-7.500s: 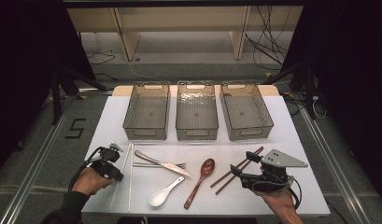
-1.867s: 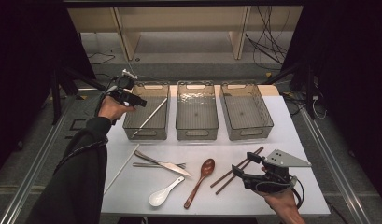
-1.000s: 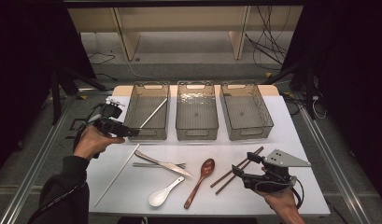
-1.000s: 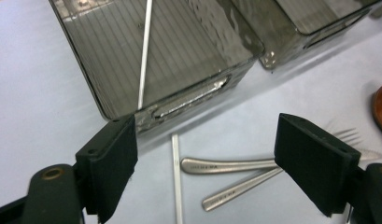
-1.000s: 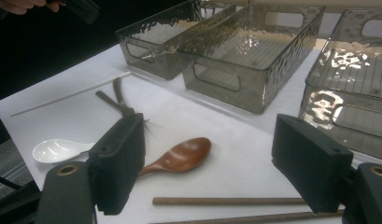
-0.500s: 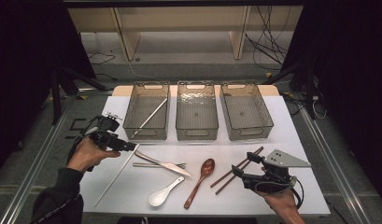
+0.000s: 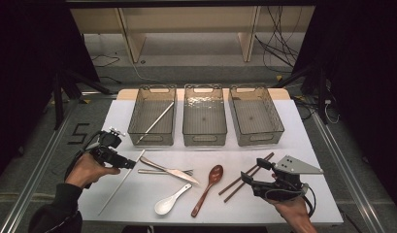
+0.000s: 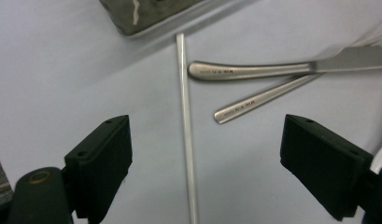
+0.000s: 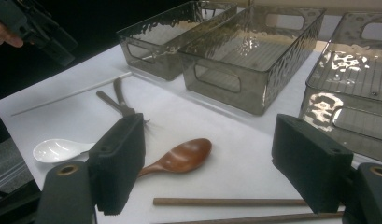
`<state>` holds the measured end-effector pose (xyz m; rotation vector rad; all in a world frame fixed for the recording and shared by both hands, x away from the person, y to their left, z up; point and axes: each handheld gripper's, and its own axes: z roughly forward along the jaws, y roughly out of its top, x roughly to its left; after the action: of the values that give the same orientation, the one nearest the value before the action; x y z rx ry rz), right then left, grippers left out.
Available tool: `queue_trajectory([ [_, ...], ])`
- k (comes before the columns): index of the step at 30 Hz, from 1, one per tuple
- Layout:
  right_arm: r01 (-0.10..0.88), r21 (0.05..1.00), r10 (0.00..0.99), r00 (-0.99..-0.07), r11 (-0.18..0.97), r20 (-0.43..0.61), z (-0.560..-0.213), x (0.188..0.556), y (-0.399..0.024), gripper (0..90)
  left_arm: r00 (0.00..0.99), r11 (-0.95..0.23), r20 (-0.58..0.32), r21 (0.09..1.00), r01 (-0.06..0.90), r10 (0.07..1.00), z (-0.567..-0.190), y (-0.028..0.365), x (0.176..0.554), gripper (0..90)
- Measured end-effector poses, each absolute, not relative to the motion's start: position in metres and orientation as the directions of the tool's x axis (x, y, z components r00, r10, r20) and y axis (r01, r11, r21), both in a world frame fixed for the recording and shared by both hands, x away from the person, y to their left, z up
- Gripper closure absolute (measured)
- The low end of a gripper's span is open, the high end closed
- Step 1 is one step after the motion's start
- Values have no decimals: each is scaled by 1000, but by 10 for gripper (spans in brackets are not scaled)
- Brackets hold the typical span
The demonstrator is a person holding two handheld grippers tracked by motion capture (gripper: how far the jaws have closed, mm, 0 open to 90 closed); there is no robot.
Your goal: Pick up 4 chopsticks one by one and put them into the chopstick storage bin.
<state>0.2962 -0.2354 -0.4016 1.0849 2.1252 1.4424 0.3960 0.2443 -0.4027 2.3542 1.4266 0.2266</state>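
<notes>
One metal chopstick (image 7: 155, 122) now lies in our left bin (image 7: 153, 115), upper left of the high view; our left gripper (image 7: 130, 164) has dropped to its mate (image 7: 121, 182). Left gripper view: jaws spread, straddling that second chopstick (image 8: 186, 126) untouched. Right gripper view: our right gripper (image 9: 207, 163) gapes empty above wooden chopsticks (image 9: 230, 202).

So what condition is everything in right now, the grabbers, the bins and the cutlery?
Left gripper: open, a metal chopstick lying untouched between its jaws.
Right gripper: open, holding nothing.
Left bin: holds one metal chopstick.
Middle bin: empty.
Right bin: empty.
Knife: lying across the fork.
</notes>
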Motion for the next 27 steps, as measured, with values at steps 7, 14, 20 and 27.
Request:
queue_trajectory([
  [7, 396, 898, 753, -646, 188, 127, -402, 296, -235, 267, 474, -430, -43, 354, 830, 880, -415, 247, 391, 185],
  [14, 395, 899, 753, -646, 190, 125, -401, 296, -235, 267, 488, -458, -28, 306, 835, 872, -425, 245, 388, 280],
  [20, 396, 899, 753, -646, 189, 126, -401, 296, -236, 268, 488, -466, -23, 260, 846, 873, -435, 245, 386, 395],
  [27, 396, 898, 753, -646, 192, 123, -401, 296, -235, 267, 493, -474, -35, 225, 852, 869, -448, 247, 387, 531],
])
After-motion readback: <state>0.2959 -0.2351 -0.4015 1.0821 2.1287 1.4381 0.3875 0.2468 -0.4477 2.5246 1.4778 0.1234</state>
